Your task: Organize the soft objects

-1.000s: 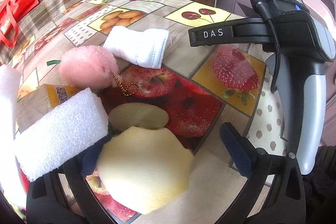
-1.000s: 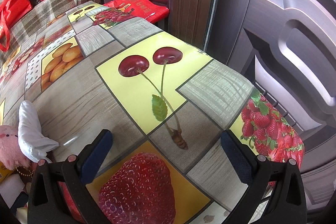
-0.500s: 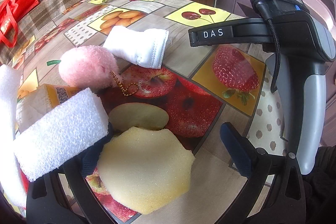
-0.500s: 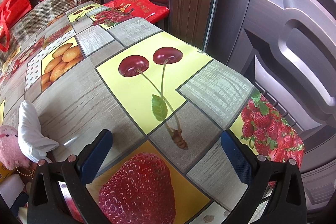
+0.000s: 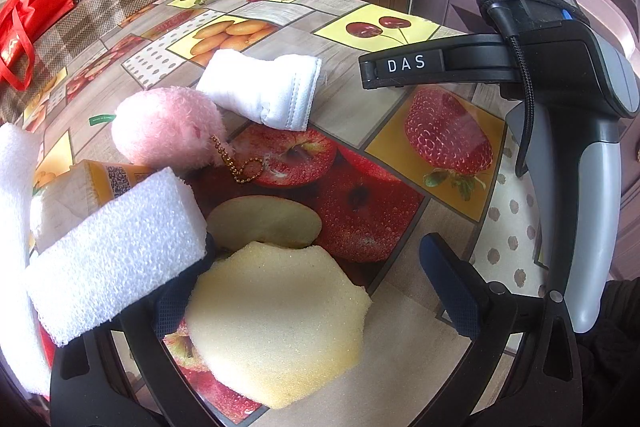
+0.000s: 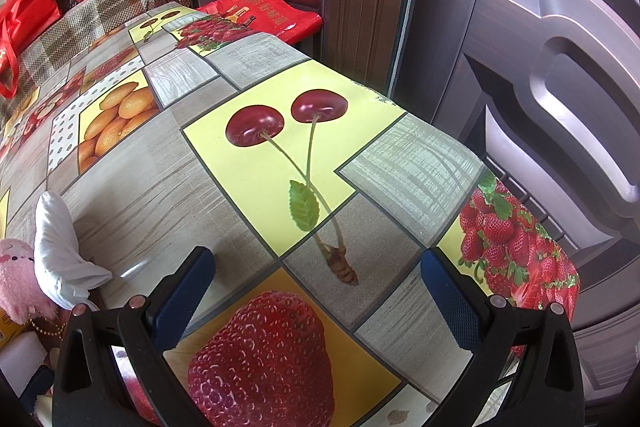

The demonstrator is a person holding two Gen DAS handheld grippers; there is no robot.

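Sponge (image 5: 276, 323), pale yellow and grainy, lies between the left gripper's (image 5: 316, 279) spread jaws on the fruit-print tablecloth (image 5: 372, 115), slightly lower in the left wrist view than a second ago. White foam block (image 5: 116, 251) rests by the left finger; a fluffy pink plush (image 5: 168, 127) and folded white cloth (image 5: 260, 87) lie beyond.

Right gripper (image 6: 320, 299), unchanged, hangs open over the printed strawberry, brown panelled door (image 6: 520, 27) behind.

"DAS" on right gripper (image 5: 406, 64) (white letters)

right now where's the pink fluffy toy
In the left wrist view the pink fluffy toy lies on the table left of centre, touching the folded white cloth behind it, with the white foam block nearer the camera.
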